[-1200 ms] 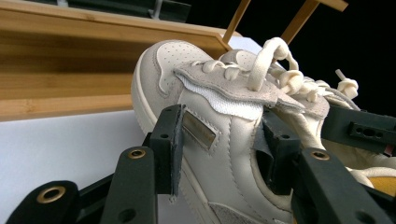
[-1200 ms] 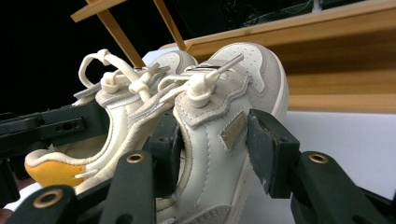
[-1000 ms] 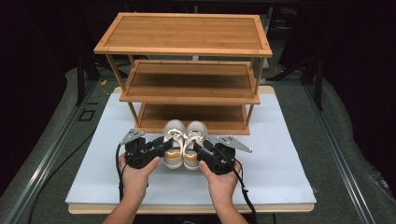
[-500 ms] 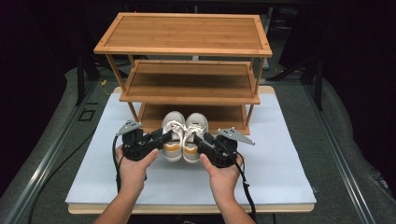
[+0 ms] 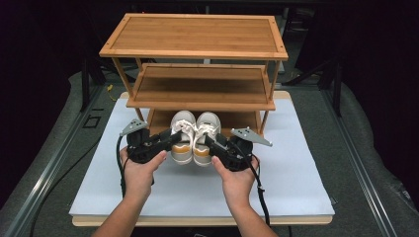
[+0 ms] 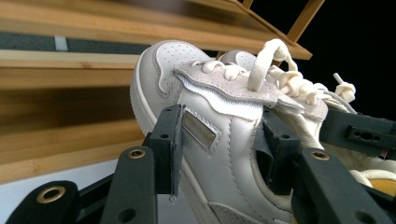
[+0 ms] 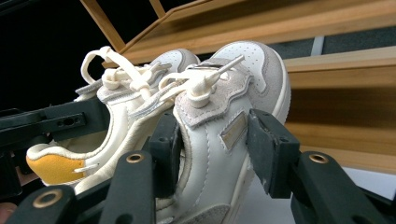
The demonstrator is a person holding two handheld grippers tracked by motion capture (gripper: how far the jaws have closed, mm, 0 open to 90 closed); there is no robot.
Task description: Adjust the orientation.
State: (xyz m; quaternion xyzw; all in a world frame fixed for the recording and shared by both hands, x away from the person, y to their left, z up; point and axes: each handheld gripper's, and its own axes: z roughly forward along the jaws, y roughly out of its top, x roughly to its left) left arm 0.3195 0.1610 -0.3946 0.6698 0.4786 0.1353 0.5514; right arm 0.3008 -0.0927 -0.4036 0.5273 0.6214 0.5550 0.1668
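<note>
A pair of white shoes with yellow heels is held side by side, toes toward a wooden rack [image 5: 197, 54], in front of its lowest shelf and above the white tabletop [image 5: 296, 173], about midway between the tabletop's left and right edges. The left shoe [image 5: 181, 134] is pinched across its sides by the left gripper [image 5: 172, 139], one jaw pressed on the outer side by the small metal tag and the other on the inner side by the collar, as seen in the left gripper view [image 6: 224, 140]. The right shoe [image 5: 206, 134] is clamped the same way by the right gripper [image 5: 211, 142], its jaws set on both sides of the upper in the right gripper view [image 7: 215, 140]. The two shoes are touching. Each gripper is held in a hand, with the forearms entering from the tabletop's near edge.
</note>
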